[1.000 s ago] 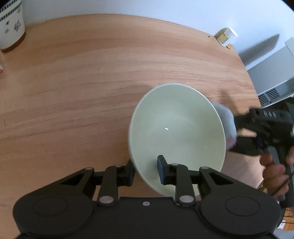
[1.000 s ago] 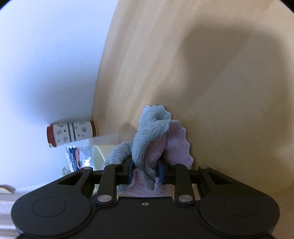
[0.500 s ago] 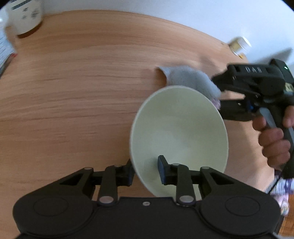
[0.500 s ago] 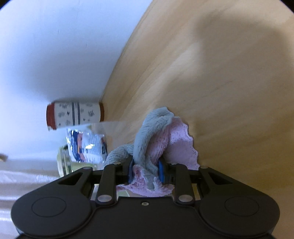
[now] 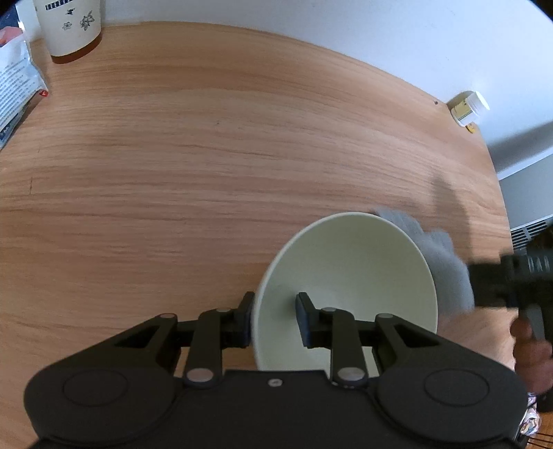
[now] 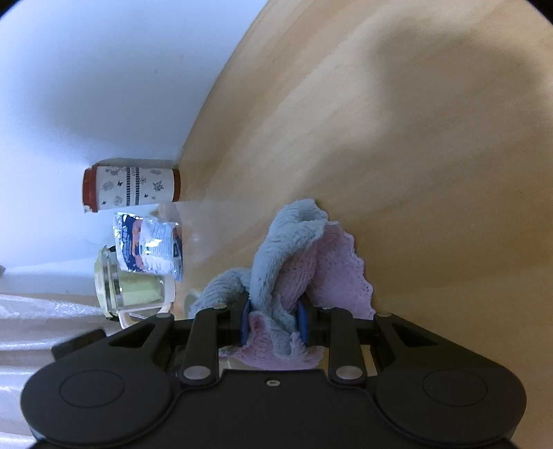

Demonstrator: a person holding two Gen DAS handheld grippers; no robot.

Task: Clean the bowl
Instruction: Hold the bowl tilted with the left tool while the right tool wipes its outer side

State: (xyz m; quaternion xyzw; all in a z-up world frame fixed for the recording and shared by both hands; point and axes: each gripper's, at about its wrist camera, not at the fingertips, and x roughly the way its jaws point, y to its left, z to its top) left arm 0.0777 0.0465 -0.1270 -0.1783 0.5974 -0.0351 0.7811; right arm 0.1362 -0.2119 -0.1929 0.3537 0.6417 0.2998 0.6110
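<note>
A pale green bowl (image 5: 349, 276) is held tilted above the wooden table (image 5: 207, 155). My left gripper (image 5: 274, 319) is shut on its near rim, one finger outside and one inside. My right gripper (image 6: 273, 323) is shut on a grey-blue and pink cloth (image 6: 293, 255). In the left wrist view the cloth (image 5: 439, 262) shows behind the bowl's right outer side, with the right gripper (image 5: 484, 283) and the hand holding it at the right edge. The bowl is not in the right wrist view.
A white patterned cup (image 5: 69, 24) and a foil packet (image 5: 17, 79) stand at the table's far left. A small white-capped bottle (image 5: 468, 110) lies at the far right corner. The right wrist view shows the cup (image 6: 131, 188), packet (image 6: 148, 248) and a glass jar (image 6: 131, 290).
The right gripper with the cloth has swung from behind the bowl's far rim down to its right side. The left wrist view has shifted, so the bowl sits further right in it.
</note>
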